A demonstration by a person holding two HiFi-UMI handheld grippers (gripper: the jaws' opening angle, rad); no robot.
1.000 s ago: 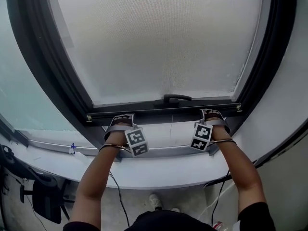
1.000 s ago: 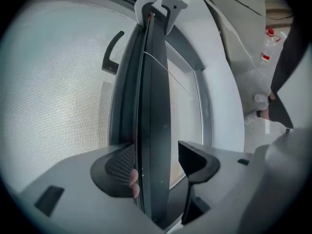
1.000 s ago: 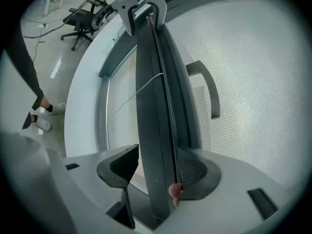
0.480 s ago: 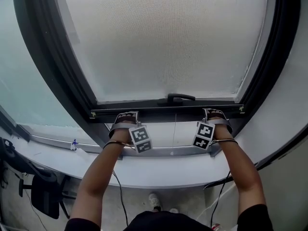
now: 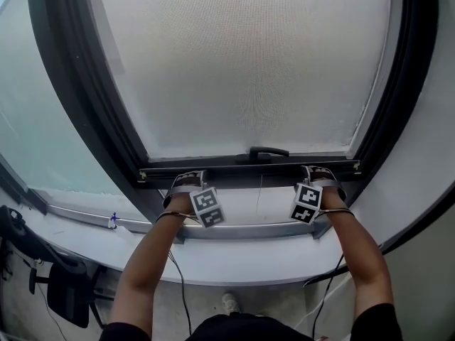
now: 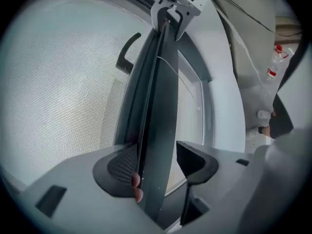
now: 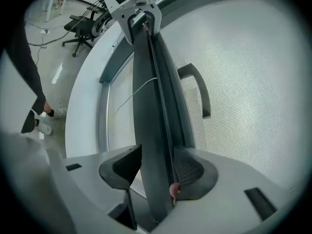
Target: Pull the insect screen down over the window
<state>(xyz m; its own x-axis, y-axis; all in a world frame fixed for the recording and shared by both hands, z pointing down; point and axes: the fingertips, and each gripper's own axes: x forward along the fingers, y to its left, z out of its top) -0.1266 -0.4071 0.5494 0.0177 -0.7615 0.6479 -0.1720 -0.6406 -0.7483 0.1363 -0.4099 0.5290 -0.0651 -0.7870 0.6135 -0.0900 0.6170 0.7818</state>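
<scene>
The grey mesh insect screen (image 5: 249, 62) covers the window inside its dark frame. Its dark bottom bar (image 5: 249, 170) lies low, just above the sill. My left gripper (image 5: 186, 180) sits on the bar's left part and my right gripper (image 5: 316, 170) on its right part. In the left gripper view the bar (image 6: 156, 106) runs between the jaws of the left gripper (image 6: 158, 160), and both pads meet it. The right gripper view shows the right gripper (image 7: 158, 169) on the bar (image 7: 151, 91) the same way. Both sets of jaws have just been closing on the bar. A black handle (image 5: 269, 152) sits mid-bar.
A white curved sill (image 5: 234, 258) runs below the frame, with a metal rail (image 5: 242, 229) on it. A thin pull cord (image 5: 260, 190) hangs from the bar. A black office chair (image 5: 64, 290) and cables (image 5: 178, 283) are on the floor. A plastic bottle (image 6: 274, 65) stands by the wall.
Both grippers stay at the same spots on the bar. The left marker cube has rolled a little. The whole scene sits slightly lower in the head view.
</scene>
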